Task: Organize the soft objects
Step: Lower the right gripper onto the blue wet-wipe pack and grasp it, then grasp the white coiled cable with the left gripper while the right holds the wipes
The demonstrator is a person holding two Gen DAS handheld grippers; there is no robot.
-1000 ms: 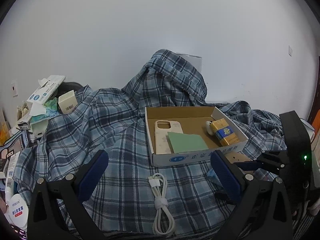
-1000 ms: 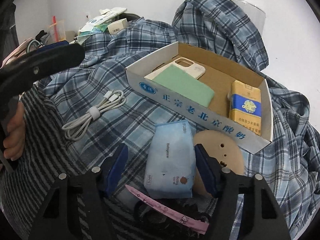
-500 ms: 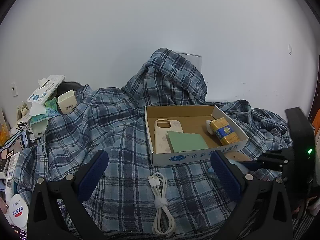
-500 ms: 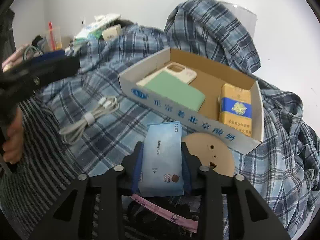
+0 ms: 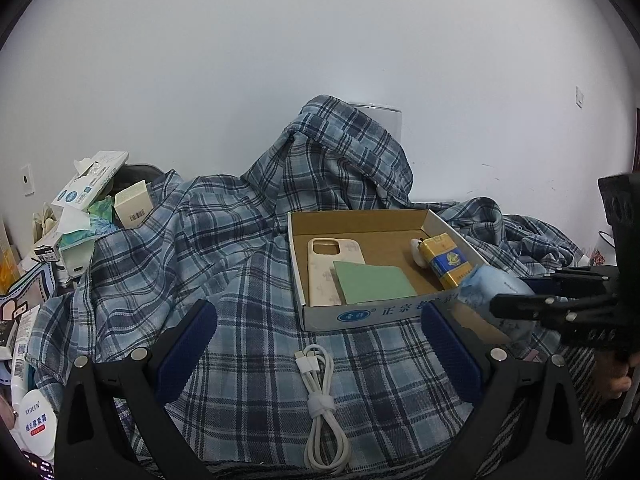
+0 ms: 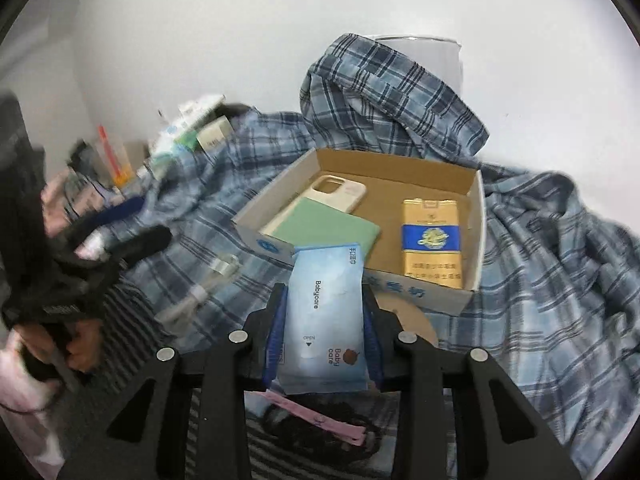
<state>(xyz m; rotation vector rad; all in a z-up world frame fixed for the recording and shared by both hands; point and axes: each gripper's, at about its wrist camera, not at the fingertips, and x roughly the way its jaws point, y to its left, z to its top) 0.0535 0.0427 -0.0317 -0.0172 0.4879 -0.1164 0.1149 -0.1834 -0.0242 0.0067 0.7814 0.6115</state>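
Note:
My right gripper (image 6: 325, 300) is shut on a light blue pack of wet wipes (image 6: 324, 312), held clear of the cloth just in front of the cardboard box (image 6: 478, 232). In the left wrist view the pack (image 5: 492, 288) and the right gripper (image 5: 552, 304) hang at the box's near right corner. The box (image 5: 360, 314) holds a cream phone case (image 5: 324, 256), a green pad (image 5: 372, 282) and a yellow-and-blue packet (image 5: 446, 262). My left gripper (image 5: 318, 336) stands open over the blue plaid shirt (image 5: 180, 272), with nothing between its fingers.
A coiled white cable (image 5: 322, 396) lies on the shirt under the left gripper. Boxes and packets (image 5: 88, 192) pile up at the left. A round wooden disc (image 6: 416, 320) and a pink hair clip (image 6: 320, 420) lie below the right gripper.
The right gripper closed on the wipes pack and lifted it up toward the box's front wall, rolling a little. The left gripper stayed still.

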